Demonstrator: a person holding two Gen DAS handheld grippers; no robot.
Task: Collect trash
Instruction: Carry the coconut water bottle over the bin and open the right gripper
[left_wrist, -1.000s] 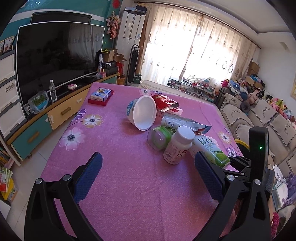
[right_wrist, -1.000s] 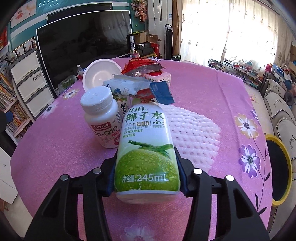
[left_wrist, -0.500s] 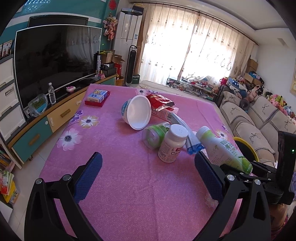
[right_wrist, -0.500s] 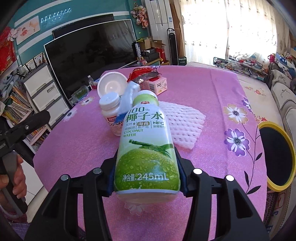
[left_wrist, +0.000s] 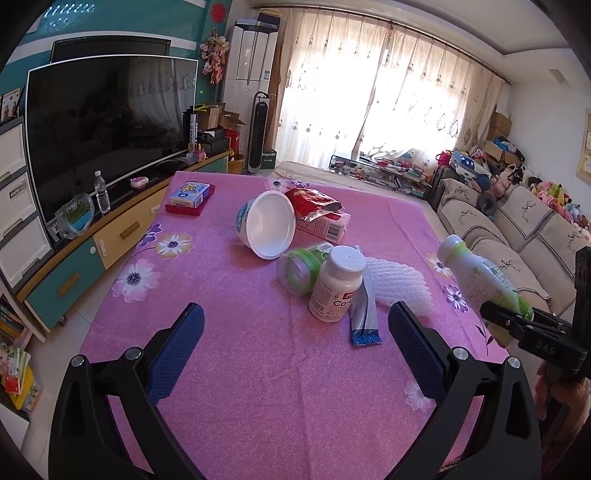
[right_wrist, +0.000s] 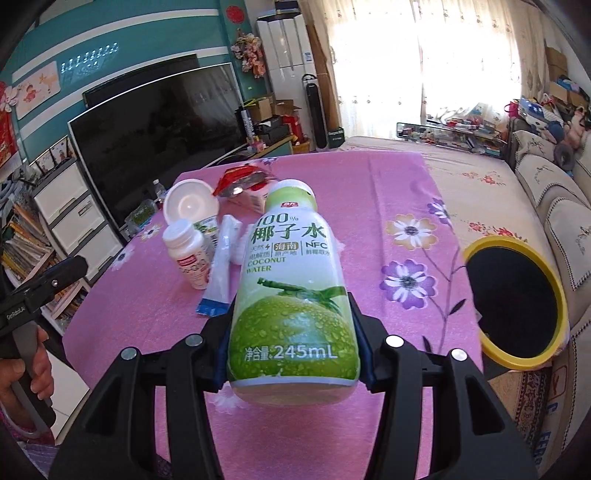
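Observation:
My right gripper (right_wrist: 293, 350) is shut on a green and white coconut water bottle (right_wrist: 291, 295), held above the pink table's right side; the bottle also shows in the left wrist view (left_wrist: 480, 280). A yellow-rimmed bin (right_wrist: 517, 306) stands beside the table at the right. My left gripper (left_wrist: 295, 339) is open and empty above the table's near side. On the table lie a white pill bottle (left_wrist: 336, 284), a blue and white sachet (left_wrist: 364, 317), a white foam net (left_wrist: 399, 284), a green jar (left_wrist: 299, 266), a white bowl (left_wrist: 269, 229) and a red packet (left_wrist: 314, 203).
A pink carton (left_wrist: 325, 227) lies under the red packet. A red tray with a blue box (left_wrist: 190, 197) sits at the table's far left. A TV (left_wrist: 103, 125) on a cabinet stands left of the table, a sofa (left_wrist: 517, 236) at the right.
My right gripper lifted the coconut water bottle off the table and carried it right, toward the bin. The foam net and the sachet now lie uncovered. My left gripper stayed open.

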